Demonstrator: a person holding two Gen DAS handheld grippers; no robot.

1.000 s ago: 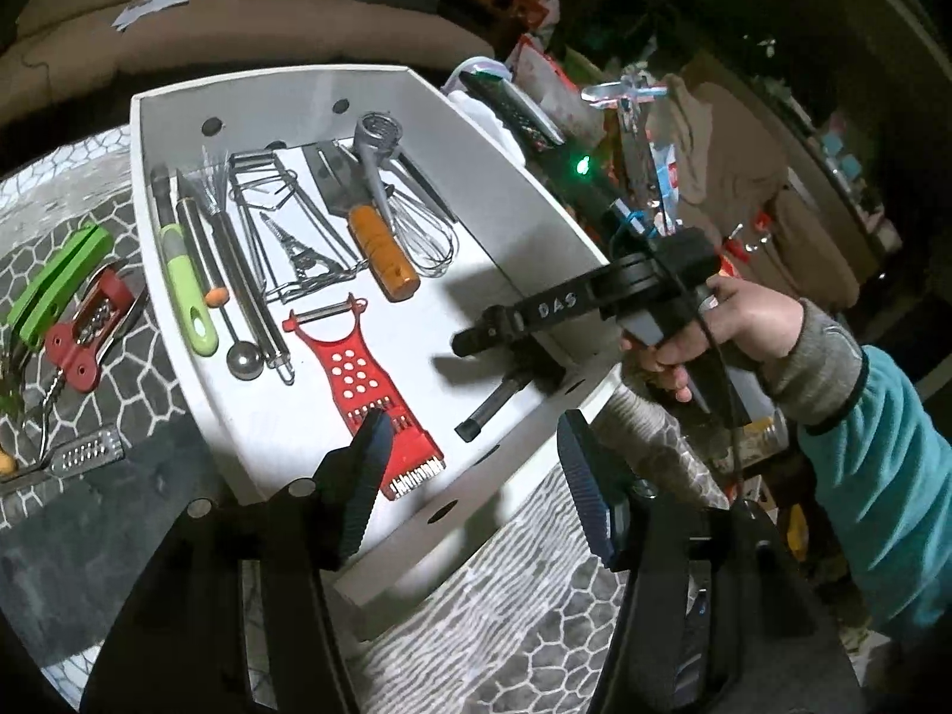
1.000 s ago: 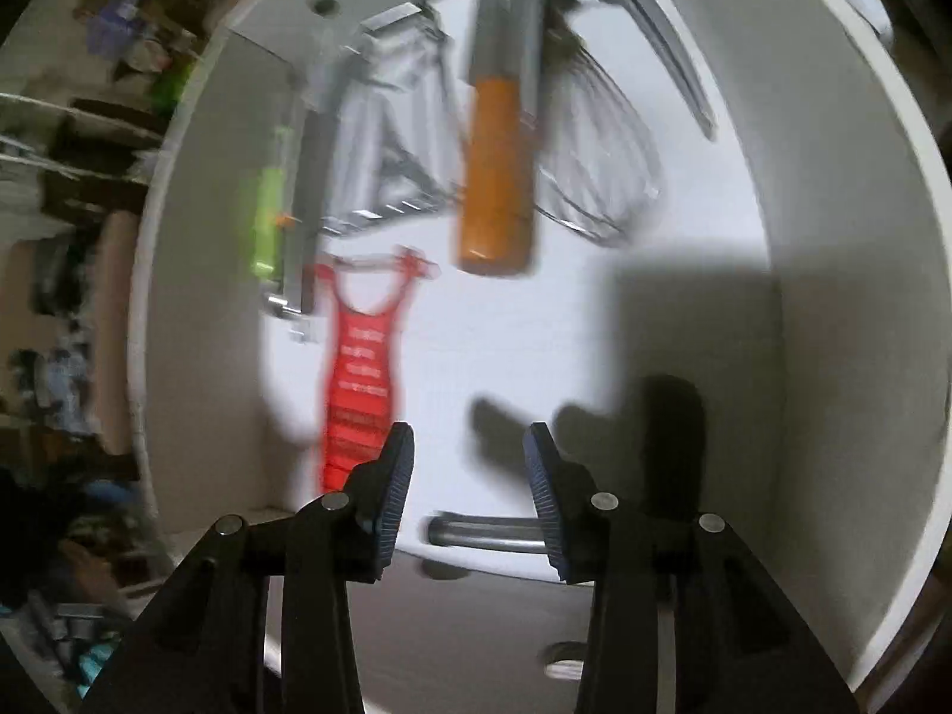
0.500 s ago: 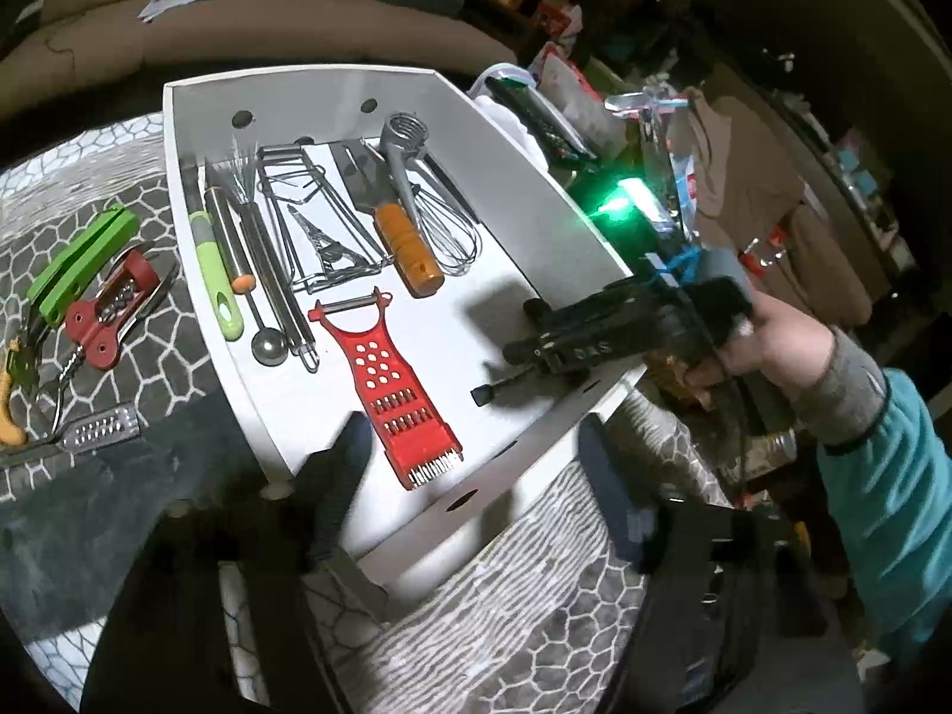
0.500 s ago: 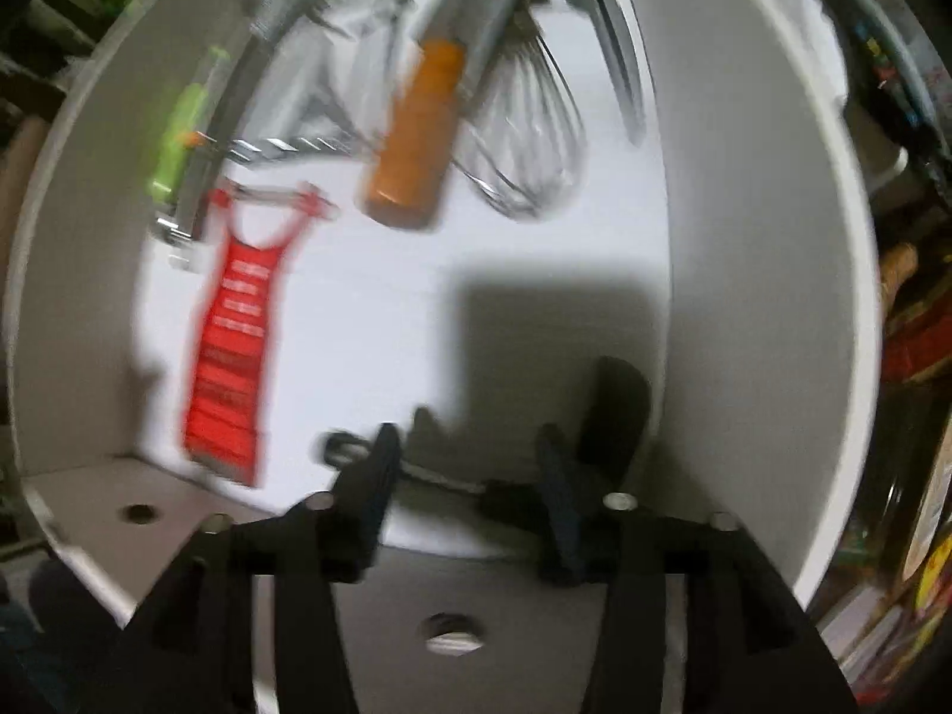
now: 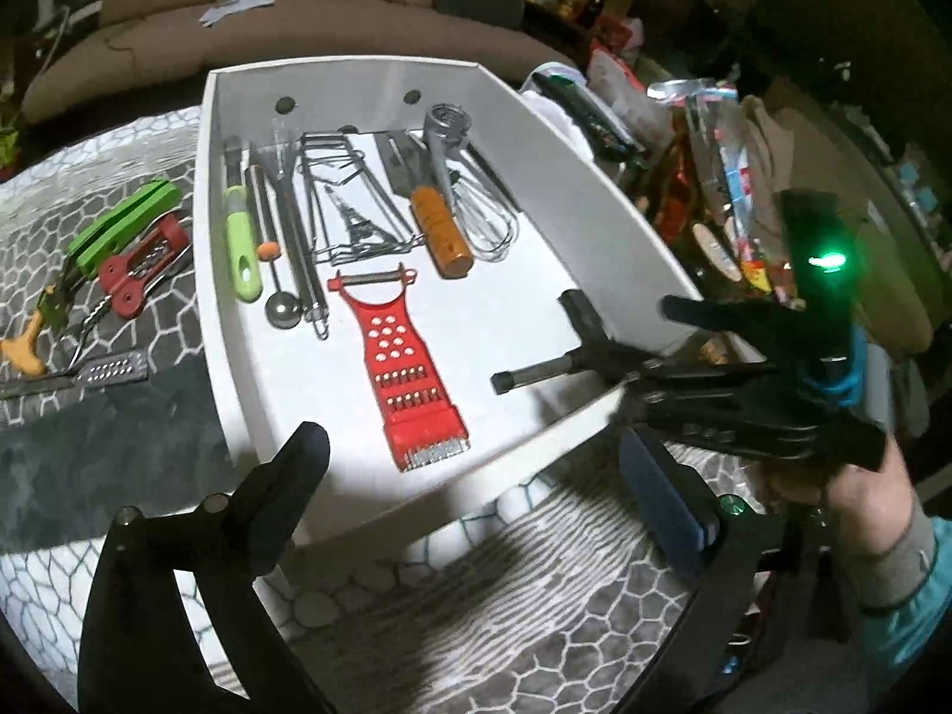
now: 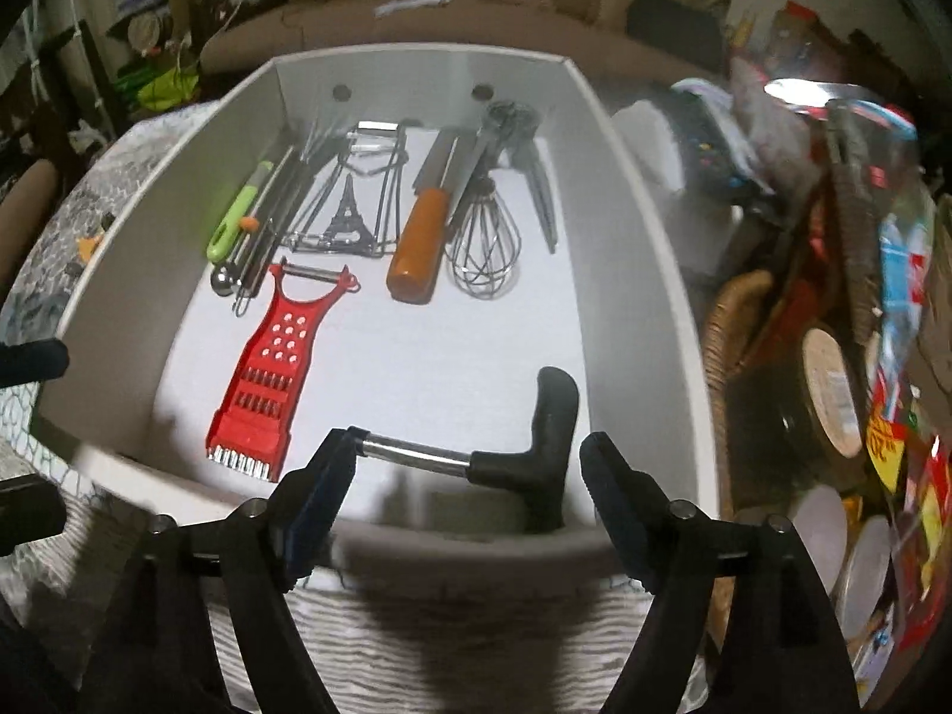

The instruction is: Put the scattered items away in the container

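A white box holds a red grater, an orange-handled tool, a whisk, a green-handled tool and several metal utensils. A black T-handled tool with a metal shaft lies in the box's near right corner. My right gripper is open and empty, just outside the near wall. My left gripper is open and empty above the near wall. A green tool, a red corkscrew and a small grater lie on the mat left of the box.
The box sits on a grey honeycomb-patterned mat. A brown sofa stands behind it. Cluttered packets, baskets and bottles crowd the right side. An orange-handled item lies at the far left.
My right gripper let go of the black T-handled tool, opened wide and pulled back out of the box. My left gripper opened wider and shifted back slightly.
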